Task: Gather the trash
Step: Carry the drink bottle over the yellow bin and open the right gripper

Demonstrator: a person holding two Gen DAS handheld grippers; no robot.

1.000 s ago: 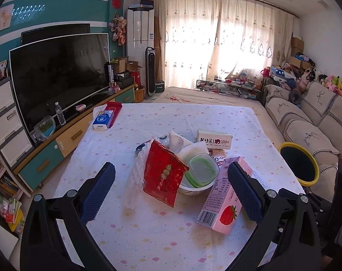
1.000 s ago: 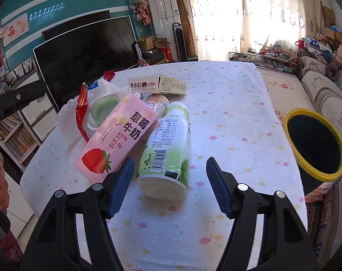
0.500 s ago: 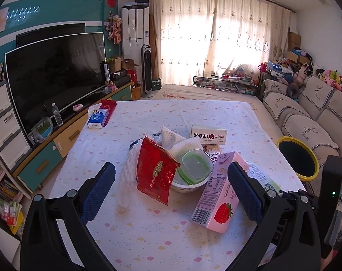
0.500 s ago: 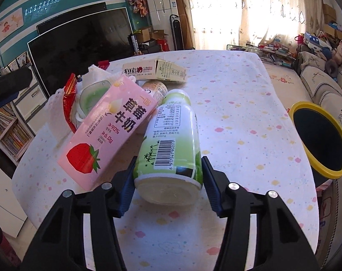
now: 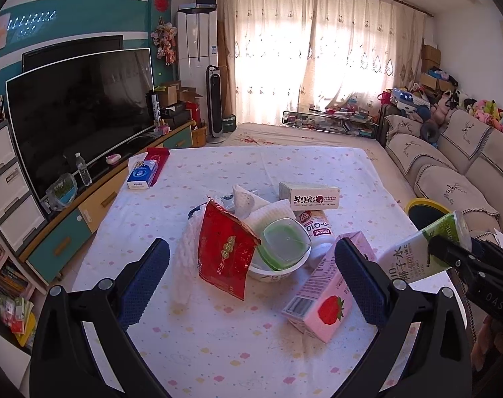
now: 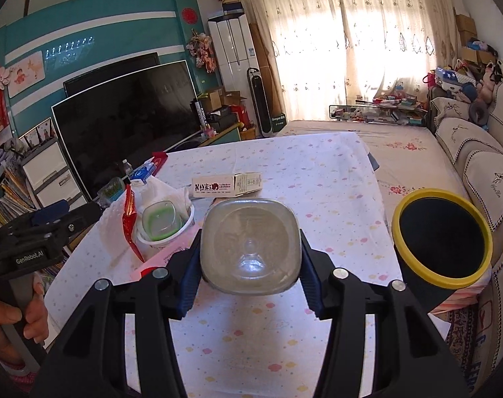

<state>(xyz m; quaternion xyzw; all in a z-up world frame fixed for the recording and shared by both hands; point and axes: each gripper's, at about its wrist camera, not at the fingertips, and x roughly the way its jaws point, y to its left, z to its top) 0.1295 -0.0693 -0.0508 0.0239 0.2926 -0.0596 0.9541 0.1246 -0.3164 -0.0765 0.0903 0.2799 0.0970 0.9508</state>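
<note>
Clamping my right claw [image 6: 250,258] on the green-label bottle [image 6: 250,243], pads on its flat sides near the base, held off the table [image 6: 318,179]. Looks empty, light, smooth plastic; likely slippery, squeezable. Yellow-rimmed bin [image 6: 442,240] sits right of the claw. Left claw [image 5: 251,282] is apart, empty.

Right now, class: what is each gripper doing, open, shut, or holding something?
Left gripper: open, holding nothing.
Right gripper: shut on the green drink bottle, lifted off the table.
</note>
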